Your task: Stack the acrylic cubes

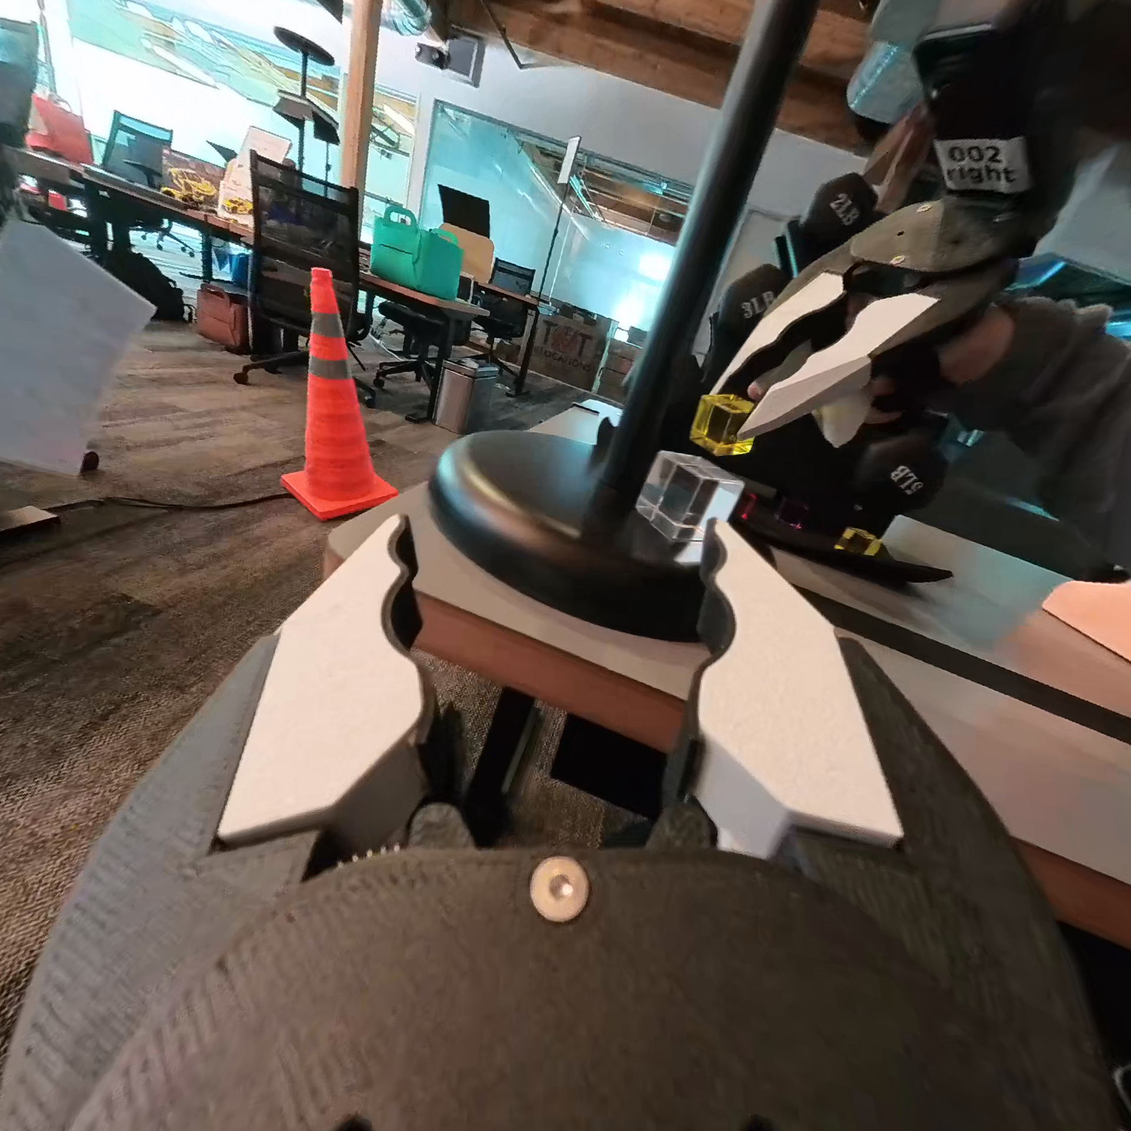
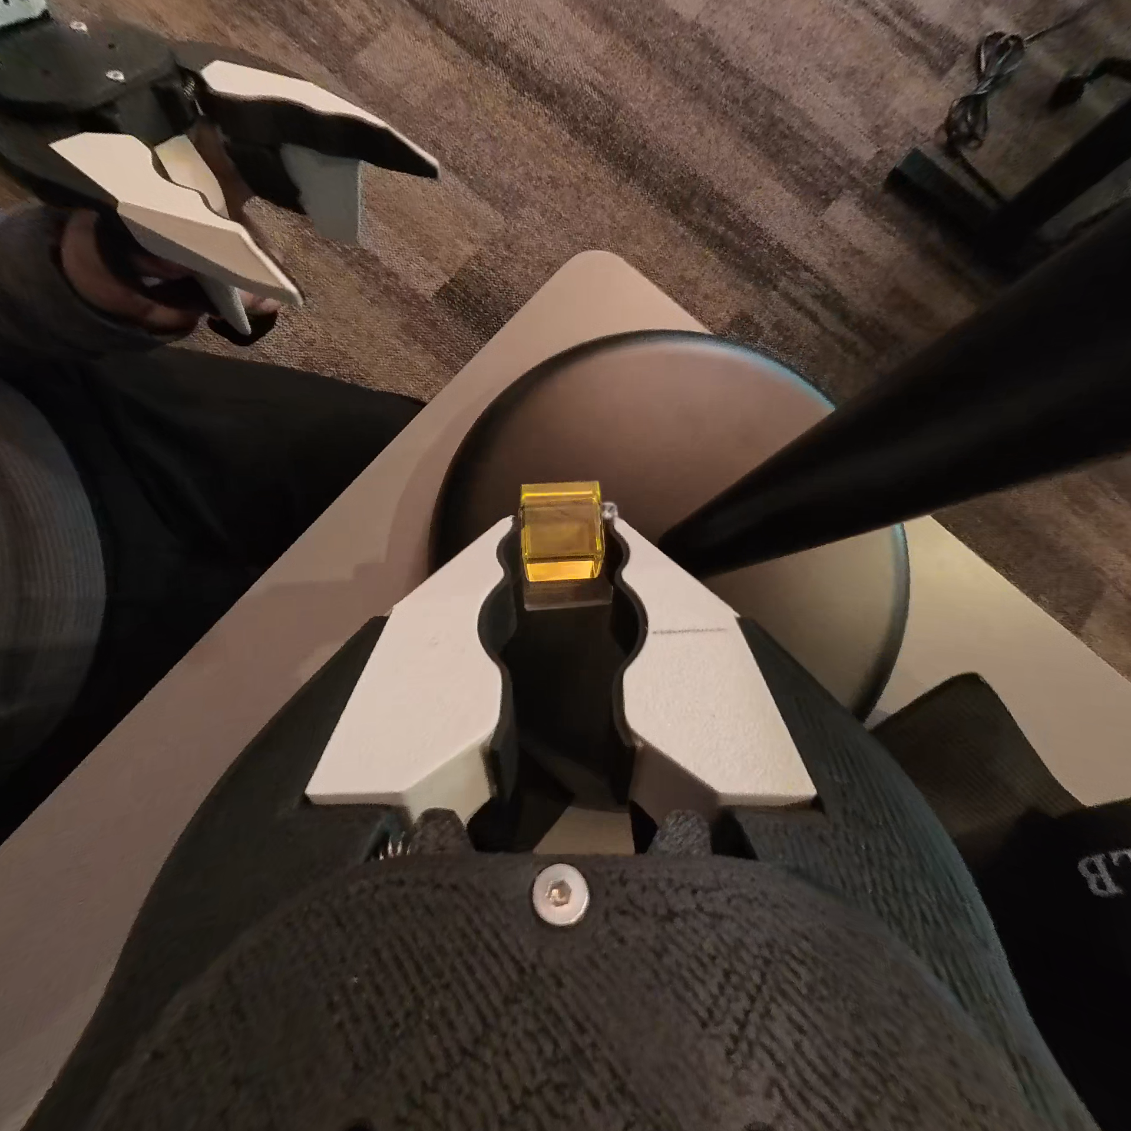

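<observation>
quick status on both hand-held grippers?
Left hand-held gripper: open, holding nothing, off the table corner.
Right hand-held gripper: closed on a yellow cube.

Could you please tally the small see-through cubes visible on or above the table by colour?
Yellow see-through cubes: 2, one gripped in the right gripper as the held yellow cube, one on the black tray.
Clear colourless cube: 1, by the black lamp base.
Red-glinting cubes: 2, dim.
Total: 5.
</observation>
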Motion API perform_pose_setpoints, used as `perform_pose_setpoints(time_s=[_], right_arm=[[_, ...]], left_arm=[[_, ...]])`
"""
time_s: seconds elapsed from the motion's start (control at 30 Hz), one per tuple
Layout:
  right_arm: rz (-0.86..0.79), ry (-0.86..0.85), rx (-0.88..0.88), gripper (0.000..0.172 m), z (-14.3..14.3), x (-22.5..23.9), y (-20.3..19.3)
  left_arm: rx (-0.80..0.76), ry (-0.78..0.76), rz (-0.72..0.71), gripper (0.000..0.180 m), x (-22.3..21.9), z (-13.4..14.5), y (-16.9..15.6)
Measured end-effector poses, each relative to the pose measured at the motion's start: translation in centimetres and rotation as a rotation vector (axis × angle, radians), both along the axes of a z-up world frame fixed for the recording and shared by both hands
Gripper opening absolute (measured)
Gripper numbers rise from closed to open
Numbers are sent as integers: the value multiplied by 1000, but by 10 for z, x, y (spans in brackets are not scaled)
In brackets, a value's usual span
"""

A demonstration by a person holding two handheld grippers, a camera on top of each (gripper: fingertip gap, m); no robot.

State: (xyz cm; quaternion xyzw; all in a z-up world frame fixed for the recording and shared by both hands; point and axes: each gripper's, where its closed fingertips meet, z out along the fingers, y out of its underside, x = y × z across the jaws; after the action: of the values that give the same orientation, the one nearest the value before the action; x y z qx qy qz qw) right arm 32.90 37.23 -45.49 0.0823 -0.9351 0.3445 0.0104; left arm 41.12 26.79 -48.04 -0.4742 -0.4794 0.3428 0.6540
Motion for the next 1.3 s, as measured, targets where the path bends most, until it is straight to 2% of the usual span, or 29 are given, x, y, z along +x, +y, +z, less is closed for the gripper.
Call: perform_pose_setpoints(time_s=[0.23,0.6,0.63,0.7,0.77,0.87,0.97,1.03,1.17,1.3], right_arm=[[-20,-48,11,25,-17,-2,1],[-17,-49,-10,25,-16,-4,2],[-21,-40,-10,29,-15,-5,3],[-25,-36,-65,48,-5,-4,5],[-76,-35,-217,52,22,-10,11],[-357,13,-379,50,46,-53,44],[-730,99,-316,48,23,-103,101],[-873,130,-232,48,-3,-115,129],[-987,186,-85,49,-49,-126,160],[-1014,184,-35,47,-71,-136,168]], left_arm=[[7,1,-1,92,-1,-1,-2],[3,1,-5,92,0,-1,0],[3,1,-4,92,0,-1,0],[-1,1,-1,92,1,-1,-1],[-3,5,7,92,2,0,-4],[3,4,16,93,2,-1,-8],[13,0,15,93,0,-2,-10],[18,-2,8,93,-1,-3,-8],[9,-10,-10,93,-3,-5,0],[2,-10,-13,93,-2,-5,3]])
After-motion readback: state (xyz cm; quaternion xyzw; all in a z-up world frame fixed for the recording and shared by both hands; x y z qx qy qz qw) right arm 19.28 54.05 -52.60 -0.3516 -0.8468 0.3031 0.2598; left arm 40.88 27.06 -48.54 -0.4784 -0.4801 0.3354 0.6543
